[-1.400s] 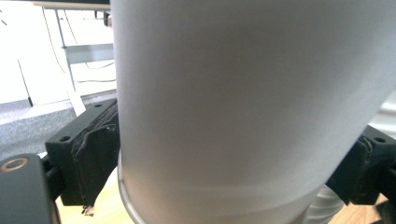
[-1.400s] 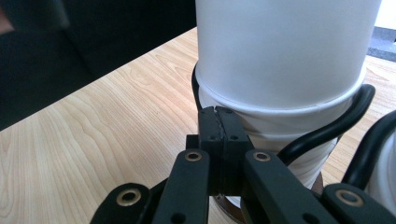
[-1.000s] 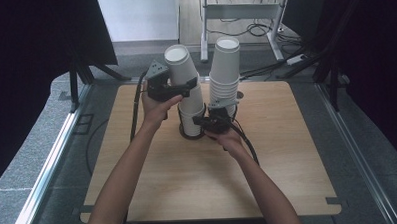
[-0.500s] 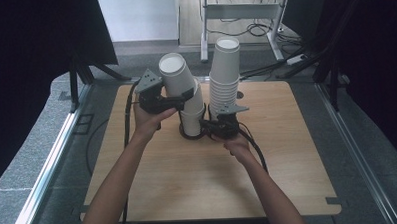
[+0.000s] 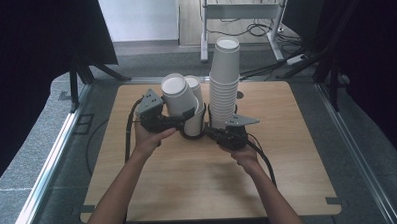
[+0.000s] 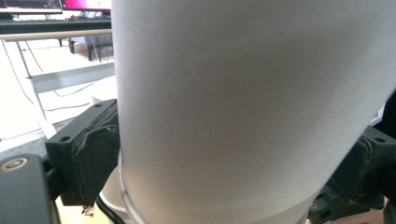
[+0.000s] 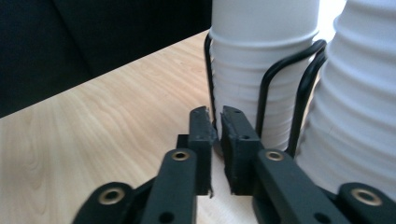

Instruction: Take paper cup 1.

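— Which way does the white paper cup [image 5: 178, 95] in the left gripper [image 5: 174, 120] point?

— In the high view its open mouth faces up and leans toward the person's left, so its long axis stands tilted rather than plumb. It sits above the short stack of white paper cups [image 5: 195, 109], at the middle of the light wooden table [image 5: 288, 154], and whether it is clear of that stack cannot be told.

— How is it held?

— The left gripper view shows the cup's [image 6: 243, 107] white wall between the two black jaws, one pad pressed to each side — a pinch across the body. The left hand [image 5: 148, 139] wraps the gripper's handle from below, forearm coming in from the near edge at a slant.

— And the stack beneath?

— It stands upright inside a black wire holder [image 5: 199, 129]. Just beside it, to the right, the tall stack of white paper cups [image 5: 224, 83] rises straight up, its mouth higher than everything else on the table.

— The other hand?

— The right gripper [image 5: 215, 134] lies low and roughly level at the foot of the tall stack, the right hand [image 5: 245, 153] behind it. In the right gripper view its jaws stand a narrow slit apart, having just been opening, with the wire holder's [image 7: 261, 88] thin black wire by their tips. Whether the pads touch it cannot be told.
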